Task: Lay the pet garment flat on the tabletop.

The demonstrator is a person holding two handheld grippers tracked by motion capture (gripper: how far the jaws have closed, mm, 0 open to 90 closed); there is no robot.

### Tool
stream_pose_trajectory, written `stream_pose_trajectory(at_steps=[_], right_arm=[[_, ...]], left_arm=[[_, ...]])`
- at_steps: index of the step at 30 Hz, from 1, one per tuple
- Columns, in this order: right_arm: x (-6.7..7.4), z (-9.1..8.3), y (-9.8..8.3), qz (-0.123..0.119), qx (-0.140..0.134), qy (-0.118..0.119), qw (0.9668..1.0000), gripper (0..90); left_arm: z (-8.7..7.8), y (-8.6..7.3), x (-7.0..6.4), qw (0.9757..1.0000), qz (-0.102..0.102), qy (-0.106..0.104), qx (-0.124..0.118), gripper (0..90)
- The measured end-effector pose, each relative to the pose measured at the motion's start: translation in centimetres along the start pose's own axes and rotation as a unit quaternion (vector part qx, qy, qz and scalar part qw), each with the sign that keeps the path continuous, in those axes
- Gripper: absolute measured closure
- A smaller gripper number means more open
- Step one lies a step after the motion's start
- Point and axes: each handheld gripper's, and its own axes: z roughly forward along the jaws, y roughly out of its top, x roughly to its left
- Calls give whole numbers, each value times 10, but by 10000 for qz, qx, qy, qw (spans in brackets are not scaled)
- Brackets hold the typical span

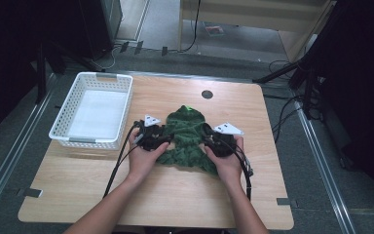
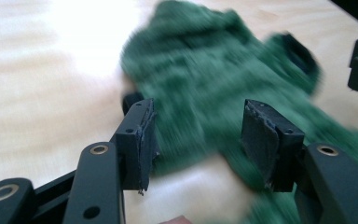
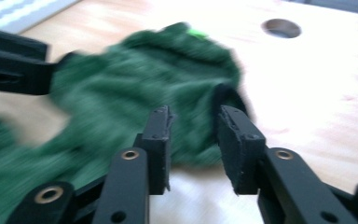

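Flanking green knitted garment (image 1: 187,139) on table (image 1: 102,180); left gripper (image 2: 198,135) and right gripper (image 3: 193,142) jaws gaping, nothing pinched; motion-blurring garment detail; basket (image 1: 93,110) sitting aside.

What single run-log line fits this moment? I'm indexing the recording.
item: dark green knitted garment flat on wooden table | left gripper: open over it | right gripper: open at its edge | white plastic basket: empty

Black brass-riveted fingers (image 2: 137,135), trailing cables
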Motion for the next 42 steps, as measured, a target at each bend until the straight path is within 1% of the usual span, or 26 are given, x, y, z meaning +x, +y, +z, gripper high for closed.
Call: stream_pose_trajectory(at_steps=[2,3,5,6,7,8,9,10,12,14,16,18,19,22,24,25,27,28,29,30,33,36,38,39,40,42], right_arm=[[9,-9,-6,-142,152,205,9996,595],[14,-12,-10,-202,293,320,9989,570],[20,-16,-18,-172,448,451,9978,540],[20,-19,-23,-125,481,511,9975,532],[21,-21,-27,-58,503,502,9975,522],[22,-23,-32,-19,547,473,9974,512],[22,-26,-36,-6,585,434,9973,510],[22,-27,-40,-18,639,410,9971,511],[20,-29,-48,-55,719,358,9968,514],[15,-30,-55,-34,779,254,9966,527],[9,-29,-61,-26,754,121,9971,546],[4,-30,-63,-76,647,-12,9979,572],[1,-30,-63,-67,653,-91,9978,574],[-5,-30,-64,15,612,-170,9980,575],[-4,-30,-64,7,595,-187,9981,558],[-2,-30,-64,31,588,-117,9982,537],[1,-31,-65,78,461,211,9987,494],[3,-33,-65,20,378,265,9989,469],[5,-35,-64,-93,307,243,9992,446],[6,-38,-63,-126,246,230,9994,416],[2,-47,-61,-64,65,213,9997,338],[-7,-55,-63,66,-15,204,9998,252],[-13,-61,-66,179,-50,87,9998,181],[-16,-64,-68,219,-49,67,9997,151],[-19,-68,-69,267,-50,82,9996,128],[-24,-75,-72,341,-46,-17,9994,83]], left_arm=[[-9,-9,-2,9998,65,-135,103,449],[-13,-13,-3,9996,116,-166,179,445],[-19,-22,-5,9991,216,-210,312,431],[-22,-25,-6,9985,331,-155,405,425],[-23,-30,-8,9981,422,-67,444,425],[-24,-34,-8,9977,447,-32,516,427],[-24,-38,-9,9968,500,40,627,432],[-24,-41,-10,9960,587,130,661,453],[-25,-45,-12,9946,766,292,641,498],[-27,-46,-15,9923,937,425,685,552],[-27,-49,-15,9913,1053,522,590,600],[-29,-52,-12,9921,1010,536,510,635],[-30,-53,-11,9920,1001,593,496,684],[-33,-55,-7,9934,888,543,488,702],[-33,-56,-8,9941,879,457,447,659],[-34,-56,-7,9943,883,390,441,620],[-37,-57,-6,9957,826,220,357,515],[-40,-58,-6,9965,782,128,262,473],[-43,-60,-6,9970,752,62,144,463],[-47,-62,-5,9971,764,29,19,433],[-61,-68,-5,9962,829,24,-256,329],[-78,-76,-1,9958,765,-29,-498,233],[-89,-81,4,9956,722,-49,-591,164],[-95,-83,7,9958,676,-107,-612,138],[-101,-85,11,9958,640,-112,-646,130],[-113,-90,19,9956,634,-80,-684,86]])
